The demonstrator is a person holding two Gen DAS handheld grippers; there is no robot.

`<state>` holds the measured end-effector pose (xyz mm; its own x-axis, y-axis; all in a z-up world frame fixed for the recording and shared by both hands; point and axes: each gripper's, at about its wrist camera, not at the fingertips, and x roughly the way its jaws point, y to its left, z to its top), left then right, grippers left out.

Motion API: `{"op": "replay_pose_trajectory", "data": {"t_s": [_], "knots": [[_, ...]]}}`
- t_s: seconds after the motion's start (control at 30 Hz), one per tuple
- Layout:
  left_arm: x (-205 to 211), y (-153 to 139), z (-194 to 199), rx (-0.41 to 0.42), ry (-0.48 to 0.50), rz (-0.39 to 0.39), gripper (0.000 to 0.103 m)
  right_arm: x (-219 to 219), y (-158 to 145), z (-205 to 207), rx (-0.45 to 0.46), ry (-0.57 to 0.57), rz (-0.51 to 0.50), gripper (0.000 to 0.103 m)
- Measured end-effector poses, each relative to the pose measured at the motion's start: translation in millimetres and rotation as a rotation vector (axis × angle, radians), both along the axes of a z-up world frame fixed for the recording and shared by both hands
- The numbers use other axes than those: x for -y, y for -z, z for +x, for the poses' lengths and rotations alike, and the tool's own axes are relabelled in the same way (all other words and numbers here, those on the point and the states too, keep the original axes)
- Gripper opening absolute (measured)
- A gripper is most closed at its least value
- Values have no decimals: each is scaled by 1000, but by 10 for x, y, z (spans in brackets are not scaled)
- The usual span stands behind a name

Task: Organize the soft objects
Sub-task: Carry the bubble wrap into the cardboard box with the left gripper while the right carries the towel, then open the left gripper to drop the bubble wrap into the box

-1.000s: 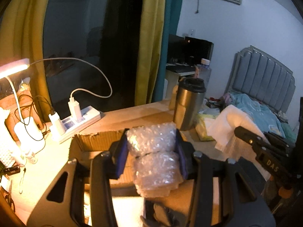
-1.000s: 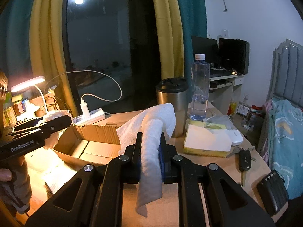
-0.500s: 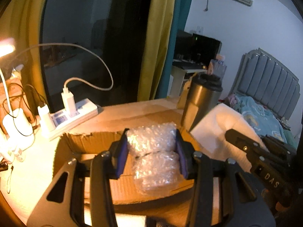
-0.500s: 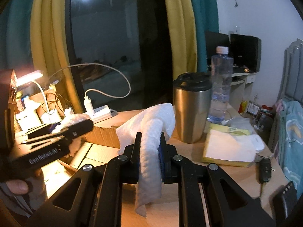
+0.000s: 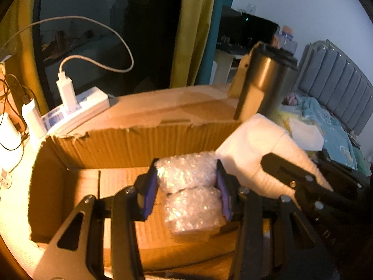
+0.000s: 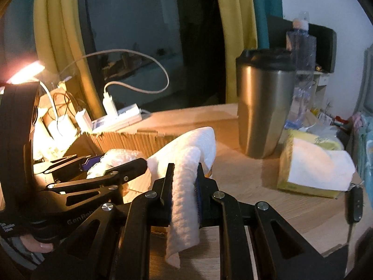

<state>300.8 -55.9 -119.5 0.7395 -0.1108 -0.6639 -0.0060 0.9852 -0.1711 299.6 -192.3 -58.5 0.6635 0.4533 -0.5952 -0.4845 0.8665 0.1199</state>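
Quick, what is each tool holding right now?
Left tool: closed on the bubble wrap bundle, over the cardboard box.
Right tool: closed on the white cloth.

Your right claw [image 6: 184,184] pinches a white cloth [image 6: 186,186] between its pads, the tail drooping below. To its left, your left claw [image 6: 112,163] grips a wad of bubble wrap [image 6: 116,158] over the open cardboard box [image 6: 130,140]. On the table [image 6: 268,186] stand a steel tumbler [image 6: 263,102], a water bottle [image 6: 303,53] behind it, a tissue pack [image 6: 312,168] and a car key [image 6: 355,205].
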Motion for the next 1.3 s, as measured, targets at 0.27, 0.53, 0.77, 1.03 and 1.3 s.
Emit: {"op": "replay_pose_trajectory", "data": {"t_s": [0.27, 0.53, 0.77, 1.03, 1.3], "knots": [[16, 128, 98, -77, 4, 4, 51, -14, 123, 85, -39, -8, -3, 27], [-45, 55, 42, -68, -11, 6, 54, 26, 55, 43, -31, 10, 5, 45], [-143, -69, -106, -44, -41, 10, 69, 28, -64, -69, -9, 22, 10, 55], [-197, -280, -376, 7, -50, 11, 70, 27, -233, -307, 32, 33, -4, 57], [-307, -429, -665, 49, -56, 3, 81, 33, -367, -552, 60, 53, -20, 57]]}}
